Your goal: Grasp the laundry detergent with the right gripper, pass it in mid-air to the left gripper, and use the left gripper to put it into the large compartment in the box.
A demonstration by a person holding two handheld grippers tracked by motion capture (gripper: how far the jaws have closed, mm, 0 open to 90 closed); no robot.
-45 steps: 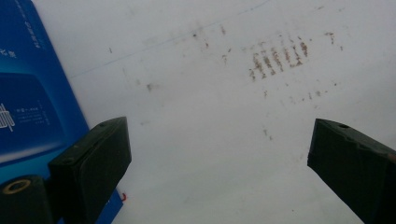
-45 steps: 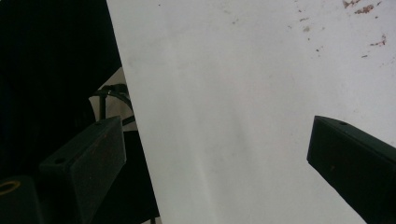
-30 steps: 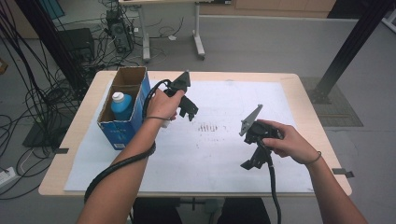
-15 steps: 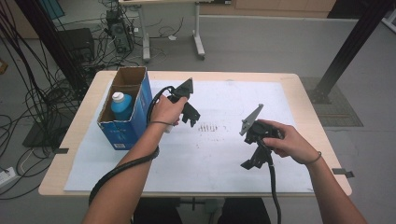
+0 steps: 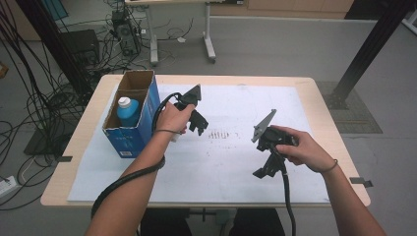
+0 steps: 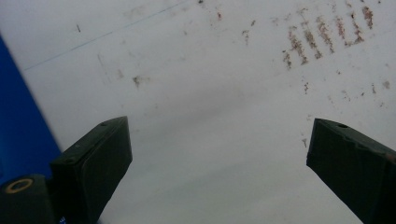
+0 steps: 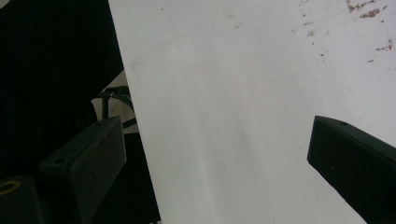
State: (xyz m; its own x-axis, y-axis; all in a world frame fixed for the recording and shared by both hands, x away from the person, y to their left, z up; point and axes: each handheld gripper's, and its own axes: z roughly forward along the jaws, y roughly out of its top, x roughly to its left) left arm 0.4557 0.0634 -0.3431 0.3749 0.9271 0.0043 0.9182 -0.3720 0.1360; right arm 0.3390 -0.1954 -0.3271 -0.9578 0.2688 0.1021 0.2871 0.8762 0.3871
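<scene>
I am easing the left claw (image 5: 195, 122), jaws apart and empty, nearer the box (image 5: 132, 114) holding the bottle (image 5: 128, 111); right claw (image 5: 268, 160) is idling, jaws apart.

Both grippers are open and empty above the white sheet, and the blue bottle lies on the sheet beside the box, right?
Not quite. The high view shows the blue bottle standing inside the box, not on the sheet. Both the left gripper and right gripper are open and empty.

Blue box, white sheet, black grippers

The cardboard box (image 5: 129, 129) is blue outside; the white sheet (image 5: 221, 162) carries brownish-red speckled marks (image 5: 219, 133).
</scene>
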